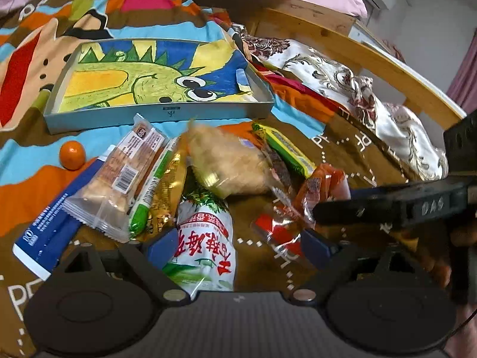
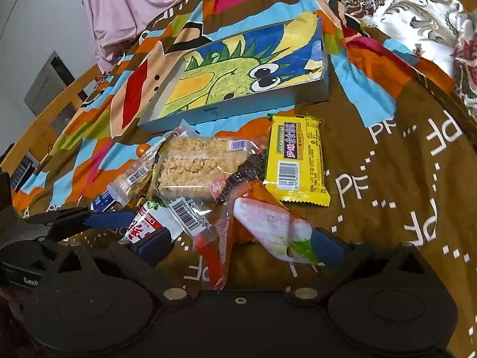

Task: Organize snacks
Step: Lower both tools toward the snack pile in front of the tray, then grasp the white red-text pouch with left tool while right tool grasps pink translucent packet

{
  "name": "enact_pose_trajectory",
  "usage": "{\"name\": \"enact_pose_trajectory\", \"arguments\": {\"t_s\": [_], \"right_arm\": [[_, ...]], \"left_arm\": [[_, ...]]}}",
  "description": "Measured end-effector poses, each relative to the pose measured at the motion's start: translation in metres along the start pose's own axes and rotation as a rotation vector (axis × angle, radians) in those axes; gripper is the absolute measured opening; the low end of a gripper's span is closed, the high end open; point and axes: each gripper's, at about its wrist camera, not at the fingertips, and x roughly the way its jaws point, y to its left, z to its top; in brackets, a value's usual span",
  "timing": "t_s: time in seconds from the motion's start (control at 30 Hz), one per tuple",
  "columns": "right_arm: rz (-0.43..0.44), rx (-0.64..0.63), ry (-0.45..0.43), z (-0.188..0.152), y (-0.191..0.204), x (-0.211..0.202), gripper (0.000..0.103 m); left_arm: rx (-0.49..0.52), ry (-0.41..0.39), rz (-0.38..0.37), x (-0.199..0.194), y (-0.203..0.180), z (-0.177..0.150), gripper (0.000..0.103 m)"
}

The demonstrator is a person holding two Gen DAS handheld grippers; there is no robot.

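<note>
Blue-padded, your left gripper [image 1: 238, 246] gapes over the white packet [image 1: 205, 247]; right gripper [image 2: 241, 246] too (orange packet [image 2: 253, 208] at twelve o'clock).

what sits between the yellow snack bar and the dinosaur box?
Nothing: right wrist view shows only bare bedspread between the yellow snack bar and the dinosaur box.

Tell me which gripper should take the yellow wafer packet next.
Right, probably. The yellow wafer packet lies just ahead of the open right gripper; the left gripper hovers over the white packet.
</note>
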Motion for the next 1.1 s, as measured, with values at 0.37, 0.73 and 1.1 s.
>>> {"name": "enact_pose_trajectory", "arguments": {"t_s": [0.37, 0.73, 1.1], "right_arm": [[-0.060, -0.045, -0.022, 0.005, 0.005, 0.013, 0.090], [-0.166, -0.130, -0.022, 0.001, 0.015, 0.017, 0.071], [-0.173, -0.154, -0.017, -0.005, 0.021, 0.016, 0.064]], "left_arm": [[0.085, 0.068, 0.107, 0.022, -0.004, 0.007, 0.077], [0.018, 0.091, 0.163, 0.037, 0.012, 0.005, 0.059], [-0.019, 0.078, 0.205, 0.039, 0.006, 0.005, 0.048]]}}
